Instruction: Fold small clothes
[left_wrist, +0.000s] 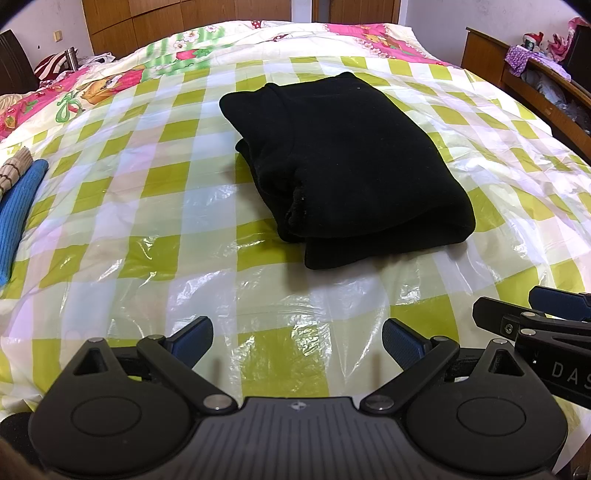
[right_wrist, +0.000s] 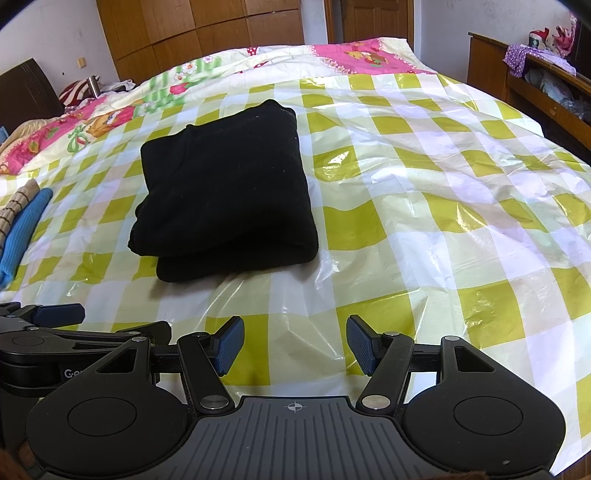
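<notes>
A black garment lies folded in a thick rectangle on the green-checked plastic sheet covering the bed; it also shows in the right wrist view. My left gripper is open and empty, low over the sheet, a short way in front of the garment. My right gripper is open and empty, in front of and to the right of the garment. Each gripper shows at the edge of the other's view, the right one and the left one.
A blue knit item and a striped beige one lie at the sheet's left edge. A pink cartoon-print quilt covers the bed's far side. A wooden shelf with clutter stands at the right, wardrobes behind.
</notes>
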